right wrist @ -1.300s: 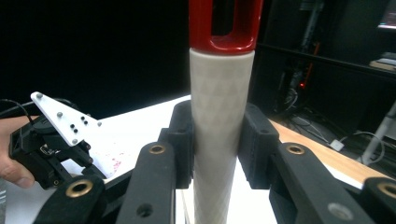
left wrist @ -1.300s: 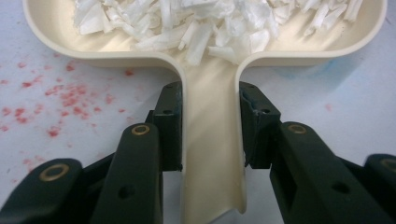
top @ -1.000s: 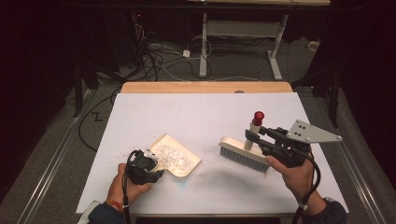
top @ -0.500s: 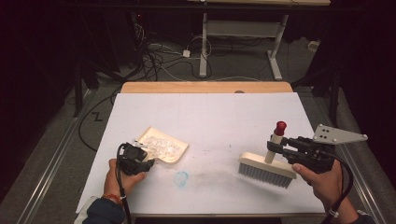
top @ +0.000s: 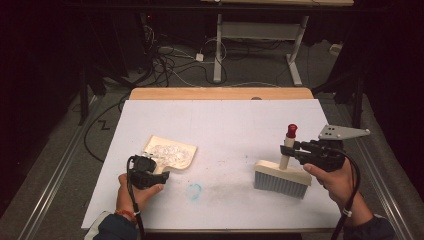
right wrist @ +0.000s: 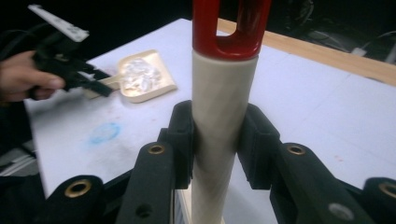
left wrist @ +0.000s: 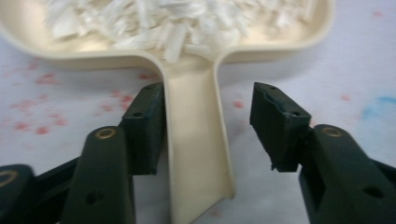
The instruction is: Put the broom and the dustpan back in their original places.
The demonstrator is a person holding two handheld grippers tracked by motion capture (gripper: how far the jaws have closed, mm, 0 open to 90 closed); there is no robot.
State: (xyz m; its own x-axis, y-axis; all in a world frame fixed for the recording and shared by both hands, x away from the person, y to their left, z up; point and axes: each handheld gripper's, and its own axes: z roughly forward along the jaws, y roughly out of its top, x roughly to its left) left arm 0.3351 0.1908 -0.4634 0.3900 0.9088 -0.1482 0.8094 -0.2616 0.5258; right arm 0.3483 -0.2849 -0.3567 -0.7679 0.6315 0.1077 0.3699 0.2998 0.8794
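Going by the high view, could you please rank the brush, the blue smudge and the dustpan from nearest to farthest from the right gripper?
From the right gripper:
1. Brush: its handle is clamped between the jaws.
2. Blue smudge: on the sheet, mid-table near the front.
3. Dustpan: farthest left, by the left gripper.

Dustpan [left wrist: 196,42] pan and handle end cut off by the left gripper view's edges.

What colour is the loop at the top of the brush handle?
Red loop, clearest in the right gripper view.
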